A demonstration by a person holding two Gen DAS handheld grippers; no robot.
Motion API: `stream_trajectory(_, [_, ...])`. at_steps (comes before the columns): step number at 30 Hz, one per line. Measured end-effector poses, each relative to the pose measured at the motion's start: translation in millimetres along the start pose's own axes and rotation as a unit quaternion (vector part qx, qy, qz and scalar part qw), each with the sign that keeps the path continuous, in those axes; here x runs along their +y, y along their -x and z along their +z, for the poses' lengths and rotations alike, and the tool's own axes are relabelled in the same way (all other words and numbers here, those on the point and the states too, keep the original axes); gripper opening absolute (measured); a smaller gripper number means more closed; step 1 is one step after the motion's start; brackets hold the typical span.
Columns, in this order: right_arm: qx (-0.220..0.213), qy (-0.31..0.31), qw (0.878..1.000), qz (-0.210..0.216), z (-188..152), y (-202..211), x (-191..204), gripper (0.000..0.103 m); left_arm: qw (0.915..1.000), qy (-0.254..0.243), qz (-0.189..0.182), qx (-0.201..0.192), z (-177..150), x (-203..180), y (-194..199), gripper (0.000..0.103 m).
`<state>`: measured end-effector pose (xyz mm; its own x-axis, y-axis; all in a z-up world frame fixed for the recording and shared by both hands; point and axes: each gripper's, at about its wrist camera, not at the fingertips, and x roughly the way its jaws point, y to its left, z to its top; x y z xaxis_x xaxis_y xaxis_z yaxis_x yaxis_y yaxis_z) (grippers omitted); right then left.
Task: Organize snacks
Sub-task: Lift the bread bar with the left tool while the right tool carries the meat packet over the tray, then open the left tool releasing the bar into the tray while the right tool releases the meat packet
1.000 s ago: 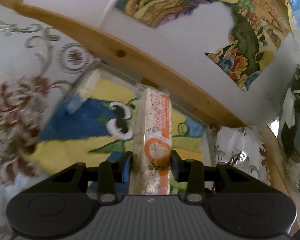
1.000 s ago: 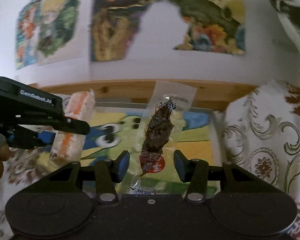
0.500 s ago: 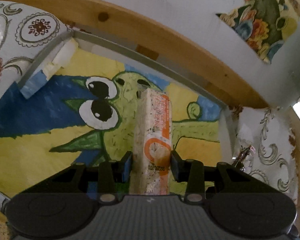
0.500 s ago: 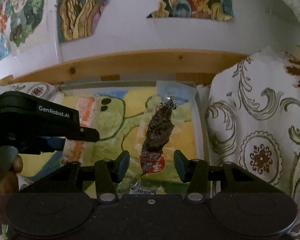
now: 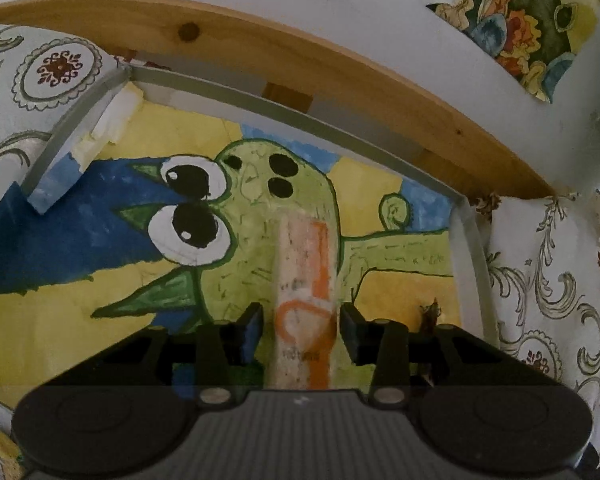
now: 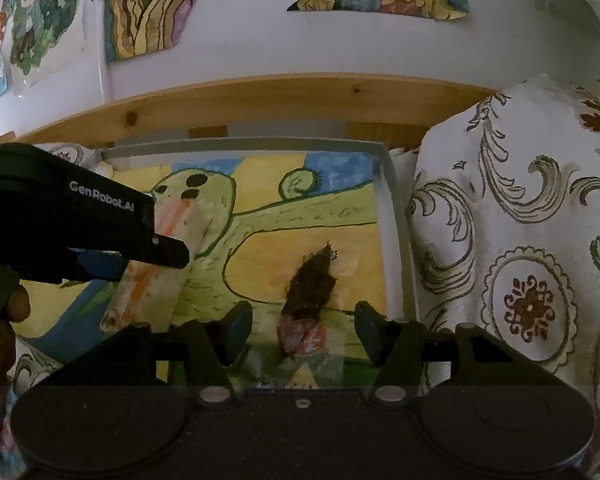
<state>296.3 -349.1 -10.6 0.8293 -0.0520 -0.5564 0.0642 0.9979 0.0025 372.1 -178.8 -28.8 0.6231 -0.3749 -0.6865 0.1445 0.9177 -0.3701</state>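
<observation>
Left gripper point(image 5: 301, 332) and right gripper point(image 6: 303, 334) both stand spread (snacks released), leaving rice bar point(image 5: 305, 280) and dried-meat packet point(image 6: 309, 292) side by side in the tray point(image 6: 396, 216)

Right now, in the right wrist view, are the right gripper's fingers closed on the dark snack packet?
No, the right gripper is open: both fingers stand apart from the dark snack packet lying in the tray.

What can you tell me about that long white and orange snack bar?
The snack bar is a long, narrow pack in a glossy white wrapper with orange print, blurred here. It lies in the tray on the painted green creature, between the left gripper fingers, which stand apart from its sides. Seen from the right, it slants under that gripper.
</observation>
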Motion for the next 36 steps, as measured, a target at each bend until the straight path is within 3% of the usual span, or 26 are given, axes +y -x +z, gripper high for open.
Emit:
stream_trajectory(3, [-0.012, -0.005, 1.000, 0.001, 0.6, 4.6, -1.3, 0.070, 1.0000, 0.008, -0.003, -0.004, 1.2, 1.7, 4.7, 0.053])
stream_trajectory(10, [-0.071, -0.015, 0.997, -0.014, 4.7, 31.9, -3.8, 0.092, 0.9988, 0.007, -0.006, -0.047, 0.0, 7.2, 34.4, 0.083])
stream_trajectory(12, [-0.091, -0.018, 0.996, -0.015, 6.3, 44.3, -4.0, 0.100, 0.9978, 0.000, -0.007, -0.066, -0.9, 7.6, 48.6, 0.088])
stream_trajectory(15, [-0.117, -0.028, 0.993, -0.014, 6.6, 64.1, -3.2, 0.102, 0.9960, -0.006, -0.007, -0.089, -3.5, 9.3, 70.4, 0.099])
stream_trajectory(26, [-0.208, -0.051, 0.977, -0.023, -6.9, 142.5, 12.0, 0.102, 0.9828, -0.029, 0.013, -0.182, -37.1, 20.1, 159.3, 0.103])
stream_trajectory(36, [-0.223, -0.042, 0.974, -0.007, -38.2, 204.1, 31.9, 0.102, 0.9704, -0.063, 0.039, -0.230, -86.8, 29.9, 219.5, 0.103])
